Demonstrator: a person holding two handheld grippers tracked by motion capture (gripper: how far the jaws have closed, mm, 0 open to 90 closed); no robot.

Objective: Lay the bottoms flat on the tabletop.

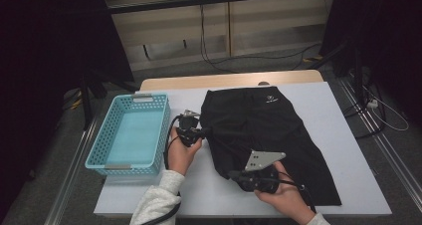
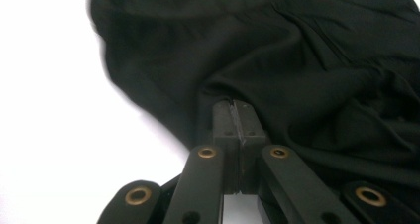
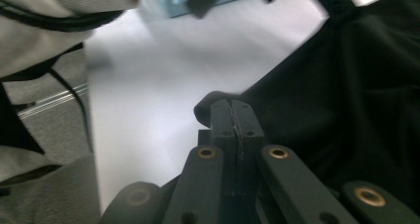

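The black garment (image 1: 268,135) lies spread over the middle and right of the white surface (image 1: 348,115), its waistband end with a small white logo toward the far edge and the rest running toward my near right corner. Its left edge is bunched where I grip it.

My left tongs (image 1: 205,132) are closed on that left edge about halfway along; in the left gripper view the two jaws meet flat together with a fold of black cloth (image 2: 297,75) pinched at their tips (image 2: 233,105), the fabric puckering around them. My right tongs (image 1: 233,174) are closed on the garment's near left corner; in the right gripper view the jaws (image 3: 231,105) press together over a small rolled lip of the cloth (image 3: 346,85), with bare white surface (image 3: 148,85) beside it.

A light blue basket (image 1: 105,130) with perforated walls sits at the left of the surface, just beside my left hand (image 1: 181,153). My right hand (image 1: 286,197) is at the near edge. Beyond the surface are grey floor (image 1: 278,60) and trailing cables (image 1: 209,56).
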